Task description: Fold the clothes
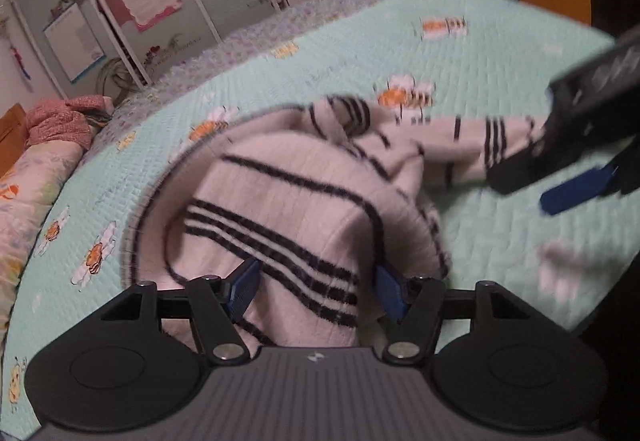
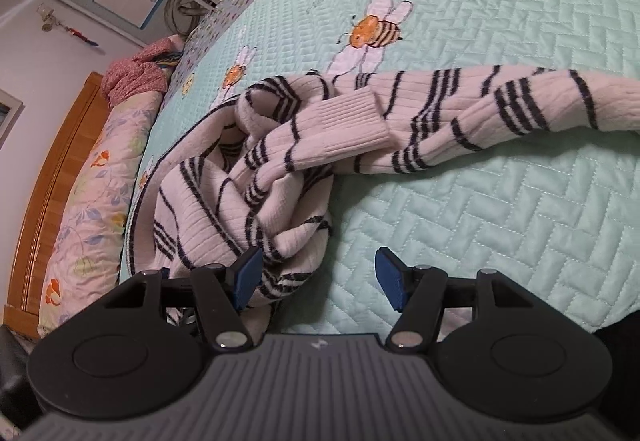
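So the sweater [image 2: 304,145] is bunched up on the bed [image 2: 500,201], toward its left edge, one sleeve trailing off right. Plenty of bare quilt to the right. My left gripper [image 1: 316,293] is spread over the sweater's body, pinching nothing. My right gripper [image 2: 318,277] is spread too, left pad against the heap. Only the left view catches the right gripper near the sleeve; it's blurry though.
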A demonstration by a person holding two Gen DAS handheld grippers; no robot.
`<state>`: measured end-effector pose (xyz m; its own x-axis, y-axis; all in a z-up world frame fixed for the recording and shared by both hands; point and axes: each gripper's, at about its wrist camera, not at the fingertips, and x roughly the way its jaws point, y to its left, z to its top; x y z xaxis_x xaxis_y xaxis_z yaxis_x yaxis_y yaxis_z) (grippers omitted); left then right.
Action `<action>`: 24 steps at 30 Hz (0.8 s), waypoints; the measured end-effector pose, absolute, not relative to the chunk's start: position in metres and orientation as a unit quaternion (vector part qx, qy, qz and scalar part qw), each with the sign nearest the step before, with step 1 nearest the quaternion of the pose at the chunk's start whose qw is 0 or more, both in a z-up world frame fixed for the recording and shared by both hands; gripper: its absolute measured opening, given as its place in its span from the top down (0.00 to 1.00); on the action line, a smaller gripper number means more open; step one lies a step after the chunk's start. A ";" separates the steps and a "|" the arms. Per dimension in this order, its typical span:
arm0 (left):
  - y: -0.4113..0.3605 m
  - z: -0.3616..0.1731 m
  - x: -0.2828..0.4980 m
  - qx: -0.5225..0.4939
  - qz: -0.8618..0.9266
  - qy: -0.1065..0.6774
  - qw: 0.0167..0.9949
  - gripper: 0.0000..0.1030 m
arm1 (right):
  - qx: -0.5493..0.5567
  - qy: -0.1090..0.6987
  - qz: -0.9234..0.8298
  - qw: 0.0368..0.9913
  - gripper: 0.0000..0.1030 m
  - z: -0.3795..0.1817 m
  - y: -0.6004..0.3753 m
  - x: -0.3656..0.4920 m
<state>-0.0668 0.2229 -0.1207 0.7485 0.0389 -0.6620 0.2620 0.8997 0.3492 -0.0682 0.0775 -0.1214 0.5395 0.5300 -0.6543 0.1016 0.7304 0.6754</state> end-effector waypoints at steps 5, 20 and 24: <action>0.241 -0.111 -0.033 0.130 -0.042 0.373 0.917 0.92 | 0.340 0.460 0.131 0.810 0.38 -0.121 0.078 -0.070; 0.303 -0.017 0.036 -0.022 0.057 0.299 0.952 0.89 | 0.336 0.437 0.120 0.825 0.38 -0.111 0.070 -0.075; 0.335 -0.079 0.006 -0.050 0.092 0.377 0.920 0.80 | 0.333 0.449 0.126 0.820 0.38 -0.115 0.076 -0.071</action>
<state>0.0063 0.3346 -0.0789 0.6993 0.1306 -0.7028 -0.2066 0.9781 -0.0238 -0.0712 0.0763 -0.1151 0.5660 0.5052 -0.6515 0.0930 0.7461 0.6593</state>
